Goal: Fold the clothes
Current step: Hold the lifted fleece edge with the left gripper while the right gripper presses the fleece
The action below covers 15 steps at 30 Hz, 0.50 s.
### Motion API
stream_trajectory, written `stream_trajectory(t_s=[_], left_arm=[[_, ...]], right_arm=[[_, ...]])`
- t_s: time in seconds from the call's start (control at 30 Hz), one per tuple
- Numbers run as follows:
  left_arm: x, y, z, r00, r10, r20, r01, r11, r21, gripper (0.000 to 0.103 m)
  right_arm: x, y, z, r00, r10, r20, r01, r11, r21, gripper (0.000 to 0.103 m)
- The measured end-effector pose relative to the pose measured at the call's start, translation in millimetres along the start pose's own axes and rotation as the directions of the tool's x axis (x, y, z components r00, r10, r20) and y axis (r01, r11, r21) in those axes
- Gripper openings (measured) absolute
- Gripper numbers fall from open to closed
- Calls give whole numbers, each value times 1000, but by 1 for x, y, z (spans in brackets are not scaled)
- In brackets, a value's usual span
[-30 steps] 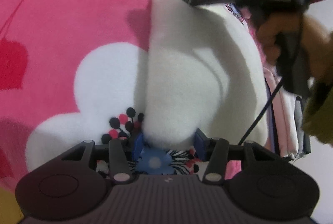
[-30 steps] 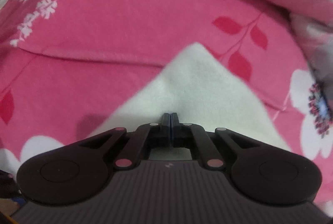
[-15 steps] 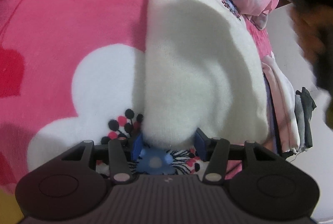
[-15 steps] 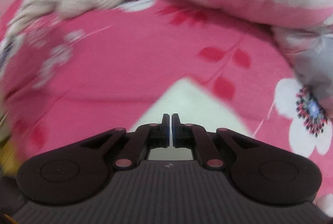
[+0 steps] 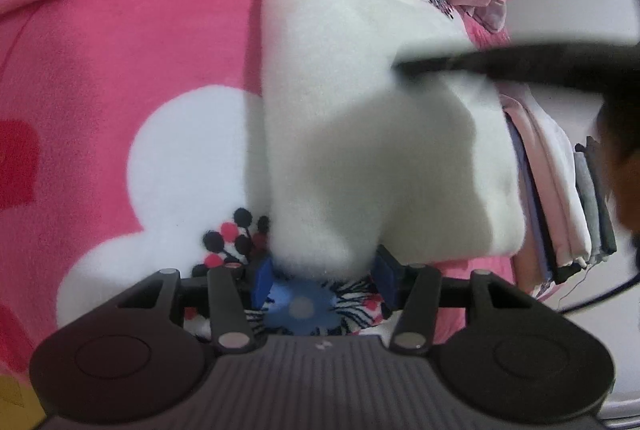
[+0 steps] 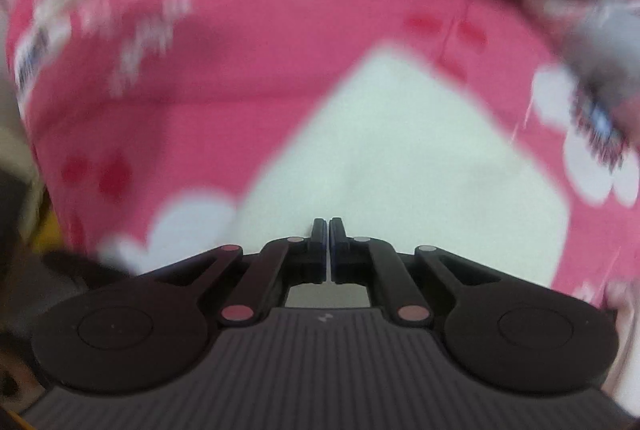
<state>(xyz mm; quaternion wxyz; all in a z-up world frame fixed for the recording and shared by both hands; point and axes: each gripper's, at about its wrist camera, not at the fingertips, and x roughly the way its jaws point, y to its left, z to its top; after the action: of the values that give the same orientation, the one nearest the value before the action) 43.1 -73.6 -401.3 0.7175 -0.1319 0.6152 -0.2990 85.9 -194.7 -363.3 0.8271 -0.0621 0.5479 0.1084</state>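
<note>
A: Since a second ago the right gripper [image 5: 404,64] has swung from the far corner of the white cloth [image 5: 360,102] to hang over its middle, blurred with motion, its fingers nearly touching and, as far as I can see, holding nothing.

B: And the left gripper [image 5: 322,280]?

A: It hasn't shifted. Its blue pads [image 5: 262,280] stand apart on either side of the near corner of the cloth, not pinching it.

B: Where does the cloth lie?

A: Flat on the pink flowered blanket [image 5: 120,70], thick and soft, looking doubled over. A stack of folded clothes [image 5: 560,198] sits just beside it, toward the bed's edge.

B: So is it being smoothed, or readied for another fold?

A: I can't settle that. Either way, I'd keep the near corner steady so the layers don't slide, and bring the right gripper down slowly. Fleece like this drags on the blanket, so quick sweeps could pull the edges out of line.
</note>
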Motion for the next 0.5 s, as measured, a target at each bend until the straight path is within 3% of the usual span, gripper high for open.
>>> stream_trajectory(t_s=[0.23, 0.33, 0.5], left_arm=[[0, -4, -3, 999, 27, -29, -25, 996, 82, 47], [-8, 2, 3, 999, 23, -40, -19, 996, 84, 45], [-31, 12, 9, 998, 27, -51, -22, 995, 97, 44]], right_arm=[[-24, 5, -21, 999, -29, 16, 29, 999, 18, 1], [-38, 10, -25, 999, 29, 26, -30, 999, 39, 1], [-4, 16, -41, 997, 16, 75, -20, 998, 53, 0]])
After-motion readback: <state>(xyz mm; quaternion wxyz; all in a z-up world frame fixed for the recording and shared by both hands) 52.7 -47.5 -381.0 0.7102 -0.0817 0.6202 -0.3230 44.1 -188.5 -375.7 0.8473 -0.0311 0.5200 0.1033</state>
